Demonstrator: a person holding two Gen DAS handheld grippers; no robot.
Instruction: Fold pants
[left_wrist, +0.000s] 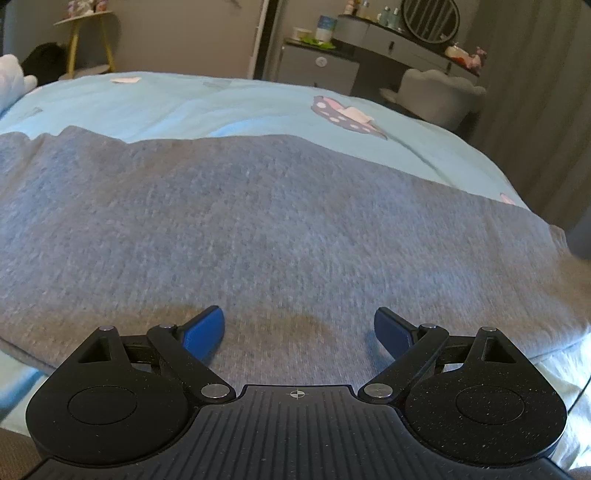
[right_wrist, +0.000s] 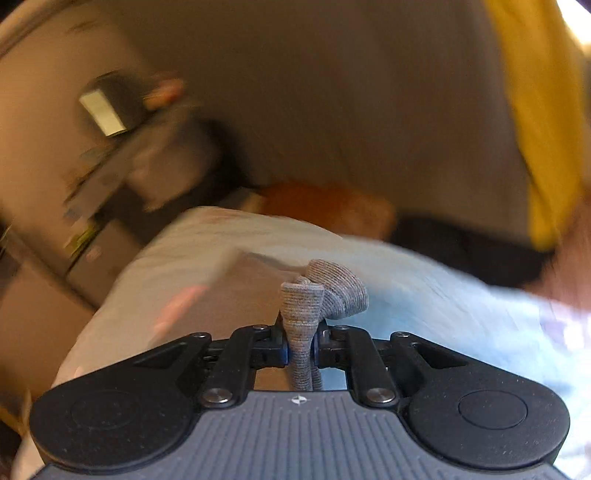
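Note:
Grey knit pants (left_wrist: 258, 229) lie spread flat across a light blue bed cover (left_wrist: 221, 107) in the left wrist view. My left gripper (left_wrist: 299, 332) hovers over the near part of the pants, its blue fingertips (left_wrist: 207, 330) wide apart with only flat cloth below them, so it is open. In the right wrist view my right gripper (right_wrist: 300, 350) is shut on a bunched fold of the grey pants (right_wrist: 317, 295). The cloth sticks up past the jaws in a twisted tuft. The rest of that view is blurred by motion.
A grey dresser (left_wrist: 388, 44) with a round mirror and a padded chair (left_wrist: 439, 92) stand beyond the bed's far right. A small yellow-legged table (left_wrist: 88, 33) is at far left. A yellow curtain (right_wrist: 535, 129) hangs at the right of the right wrist view.

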